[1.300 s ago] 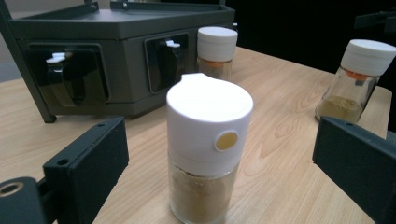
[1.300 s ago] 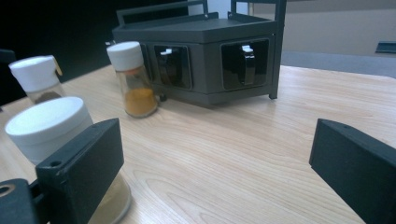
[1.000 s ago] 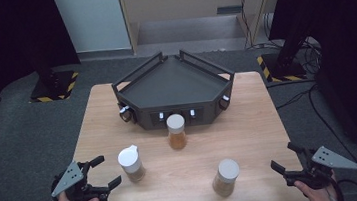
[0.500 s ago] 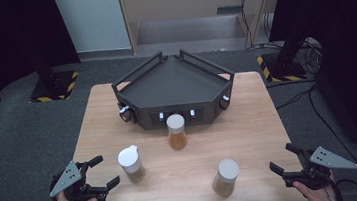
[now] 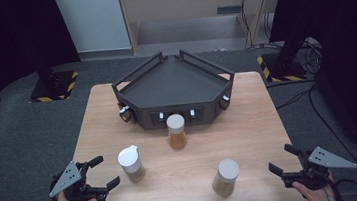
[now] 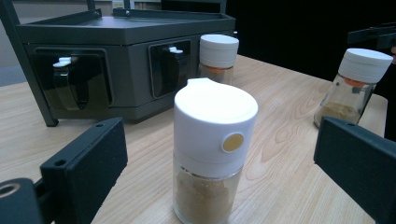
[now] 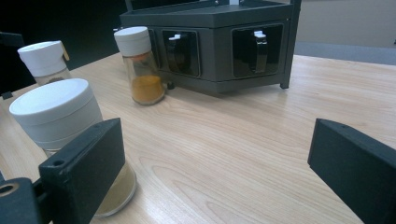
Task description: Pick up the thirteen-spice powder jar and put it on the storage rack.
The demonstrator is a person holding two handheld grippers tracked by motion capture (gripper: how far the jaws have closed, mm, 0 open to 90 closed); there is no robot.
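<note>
Three white-lidded spice jars stand on the wooden table (image 5: 250, 128). A flip-top jar of tan powder (image 5: 131, 163) (image 6: 212, 154) is at the front left, just ahead of my open left gripper (image 5: 106, 170), whose fingers (image 6: 88, 163) stand to either side of it in the left gripper view without touching. A jar of orange spice (image 5: 176, 131) (image 7: 140, 65) stands against the black rack (image 5: 175, 88). A round-lidded jar (image 5: 225, 177) (image 7: 65, 126) sits at the front right, left of my open, empty right gripper (image 5: 280, 157).
The black three-sided rack (image 6: 116, 42) (image 7: 219, 37) with front slots fills the back middle of the table. Bare wood lies between the jars and along the right side. Grey carpet and dark stands surround the table.
Both grippers shifted only slightly near the table's front corners. The jars have not moved.
</note>
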